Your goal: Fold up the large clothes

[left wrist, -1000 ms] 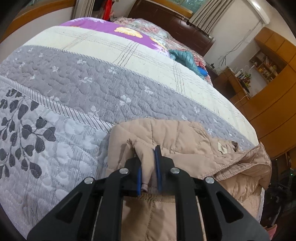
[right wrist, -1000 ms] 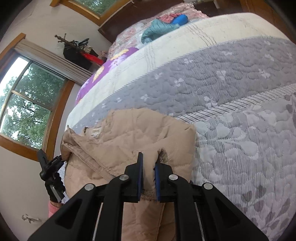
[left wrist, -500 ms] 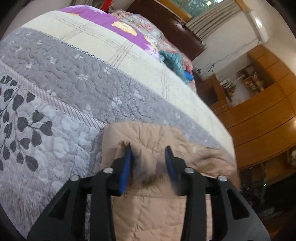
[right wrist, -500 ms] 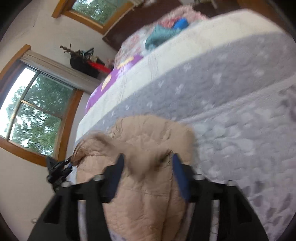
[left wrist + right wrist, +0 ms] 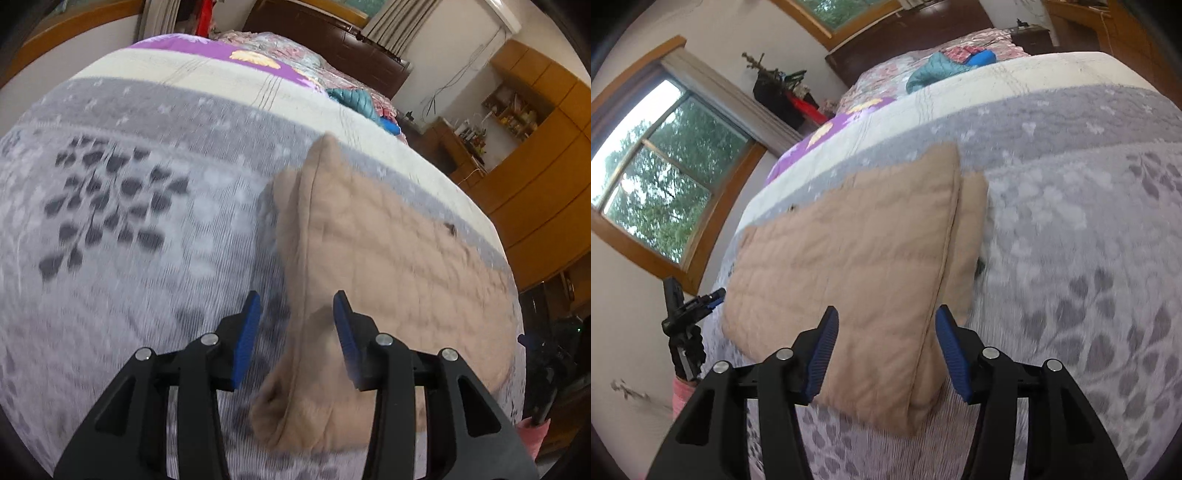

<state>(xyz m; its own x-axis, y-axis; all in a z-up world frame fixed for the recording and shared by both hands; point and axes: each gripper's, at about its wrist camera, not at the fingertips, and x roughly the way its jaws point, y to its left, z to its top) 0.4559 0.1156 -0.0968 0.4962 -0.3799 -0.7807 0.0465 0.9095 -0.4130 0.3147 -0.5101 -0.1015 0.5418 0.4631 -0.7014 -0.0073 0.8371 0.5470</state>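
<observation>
Folded tan jacket (image 5: 849, 251) lies on the bed beneath both grippers' just-spread, empty fingers (image 5: 248, 332).

The folded tan quilted jacket (image 5: 849, 258) lies on the grey-and-cream quilted bedspread (image 5: 1071, 229), close to the bed's near edge. To its right, the leaf-patterned spread is broad, bare passage. Beyond the jacket, the grey and cream bands run clear up to a crumpled teal garment (image 5: 931, 72) and a purple floral cover (image 5: 207, 55) near the dark wooden headboard (image 5: 332, 29). In the left wrist view, orange wooden cabinets (image 5: 546, 177) close off the floor gap at the bed's right side.
</observation>
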